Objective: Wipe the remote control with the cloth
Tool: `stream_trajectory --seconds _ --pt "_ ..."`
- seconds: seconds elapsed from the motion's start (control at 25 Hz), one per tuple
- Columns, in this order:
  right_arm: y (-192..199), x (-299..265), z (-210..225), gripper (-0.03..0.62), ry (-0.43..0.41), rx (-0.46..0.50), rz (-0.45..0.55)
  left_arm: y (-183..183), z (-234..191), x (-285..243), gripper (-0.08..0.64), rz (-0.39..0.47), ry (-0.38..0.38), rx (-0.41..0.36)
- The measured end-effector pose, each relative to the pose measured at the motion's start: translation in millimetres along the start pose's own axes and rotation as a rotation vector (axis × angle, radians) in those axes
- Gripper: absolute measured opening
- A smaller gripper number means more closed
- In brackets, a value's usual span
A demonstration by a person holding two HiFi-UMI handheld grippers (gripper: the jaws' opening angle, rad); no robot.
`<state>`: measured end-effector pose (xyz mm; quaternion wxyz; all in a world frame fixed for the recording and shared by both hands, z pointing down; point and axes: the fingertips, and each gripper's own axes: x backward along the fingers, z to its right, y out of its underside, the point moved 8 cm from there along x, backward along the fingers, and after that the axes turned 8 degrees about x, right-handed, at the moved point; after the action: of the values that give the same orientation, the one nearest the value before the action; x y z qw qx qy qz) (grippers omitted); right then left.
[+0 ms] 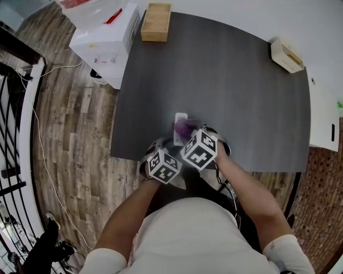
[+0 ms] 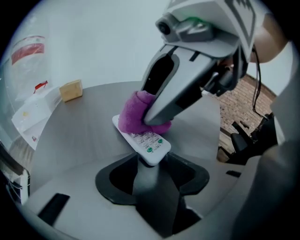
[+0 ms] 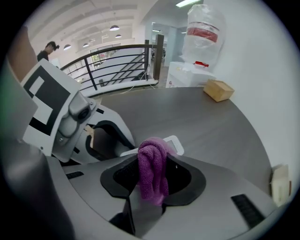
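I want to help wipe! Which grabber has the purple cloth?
The right gripper, shut on the purple cloth; the left gripper holds the white remote control instead.

Wooden box (image 1: 156, 21) on dark table (image 1: 225, 80)

A dark grey bench (image 1: 225, 80) stands on a wood-plank floor (image 1: 69, 134), with a plain white wall (image 1: 257, 13) behind its far edge. Beside the bench's far left corner stands a white cabinet (image 1: 104, 43) with a clear plastic bag (image 1: 94, 13) on top. A thin white cable (image 1: 45, 166) trails across the planks, near a black metal railing (image 3: 119, 65). At the right a brick-patterned surface (image 1: 321, 214) shows. Beyond the railing lies an open hall with round ceiling lamps (image 3: 115, 28). The light is bright and even.
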<state>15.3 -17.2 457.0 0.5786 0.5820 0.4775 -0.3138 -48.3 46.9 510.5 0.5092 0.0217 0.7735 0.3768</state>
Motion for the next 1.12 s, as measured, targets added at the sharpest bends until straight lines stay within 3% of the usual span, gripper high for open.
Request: stream_trajectory --seconds 0.24,0.4,0.6,0.8,0.92,1.0,1.12 --pt "10.7 7.0 -22.4 0.149 -0.061 -0.114 0.024 -1.3 -0.5 0.3 0.198 0.001 -0.017 0.014" --pt "21.7 10.0 -29.2 0.149 -0.162 -0.250 0.043 -1.8 -0.7 0.3 0.198 0.000 -0.019 0.028" --pt "29.3 24.6 -26.9 0.149 -0.251 -0.304 0.078 -2.5 -1.7 0.8 0.198 0.008 0.000 0.050" --pt "19.0 22.0 9.4 0.149 -0.079 -0.296 0.114 -1.7 -4.8 1.3 0.198 0.009 0.019 0.072" --pt "25.8 2.1 9.1 0.149 -0.054 -0.258 0.061 -1.7 -2.7 2.5 0.199 0.001 0.052 0.086" --pt "33.8 -1.7 8.7 0.149 -0.050 -0.283 0.070 -2.3 -5.3 6.8 0.199 0.022 0.090 0.136" --pt "43.2 -5.0 12.3 0.149 -0.061 -0.356 0.107 -7.9 -21.9 17.3 0.201 0.122 0.168 0.349"
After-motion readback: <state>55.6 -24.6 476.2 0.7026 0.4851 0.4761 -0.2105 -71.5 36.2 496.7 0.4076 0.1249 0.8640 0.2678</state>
